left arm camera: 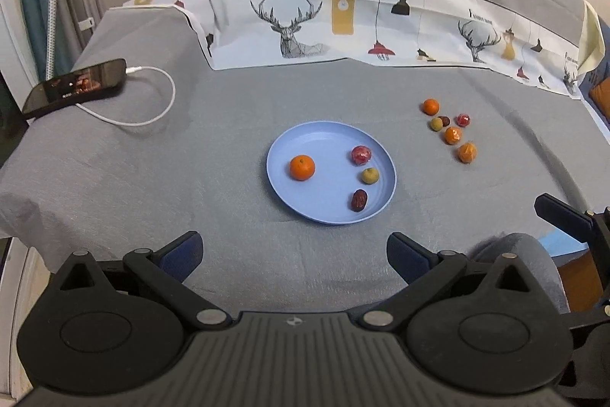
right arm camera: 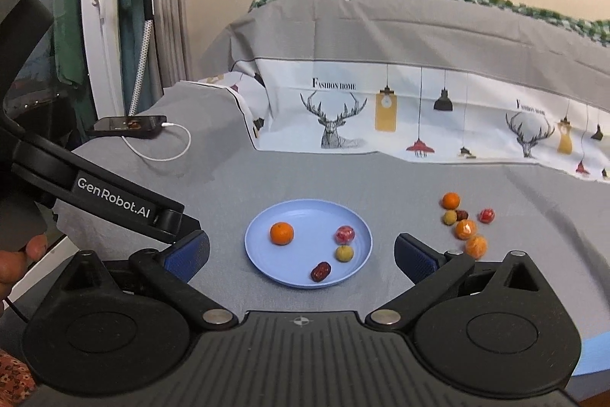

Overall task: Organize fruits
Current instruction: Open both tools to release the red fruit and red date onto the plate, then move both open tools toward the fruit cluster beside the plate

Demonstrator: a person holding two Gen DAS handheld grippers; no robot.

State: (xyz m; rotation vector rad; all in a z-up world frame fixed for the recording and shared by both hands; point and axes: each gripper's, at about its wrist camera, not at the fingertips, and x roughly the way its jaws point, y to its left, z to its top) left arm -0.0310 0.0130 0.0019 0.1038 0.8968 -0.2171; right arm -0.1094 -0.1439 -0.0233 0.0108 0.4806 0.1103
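Observation:
A blue plate [left arm camera: 328,147] [right arm camera: 312,216] lies mid-cloth, holding a mandarin [left arm camera: 302,167] [right arm camera: 282,233], a red wrapped fruit [left arm camera: 361,155] [right arm camera: 345,234], a small yellow-green fruit [left arm camera: 369,175] [right arm camera: 344,253] and a dark red date [left arm camera: 358,200] [right arm camera: 320,271]. Several loose fruits [left arm camera: 453,135] [right arm camera: 465,229] lie in a cluster on the grey cloth to the plate's right. My left gripper [left arm camera: 293,252] hovers open and empty, short of the plate's near rim. My right gripper [right arm camera: 301,250] also stands wide open with nothing between its fingers, above the plate's near side.
A phone [left arm camera: 76,86] [right arm camera: 129,124] with a white cable [left arm camera: 152,109] rests on the raised left corner. A deer-print cloth [left arm camera: 343,25] drapes over a grey hump behind the plate. The cloth's edge drops off at the left. A hand [right arm camera: 15,262] grips the left tool.

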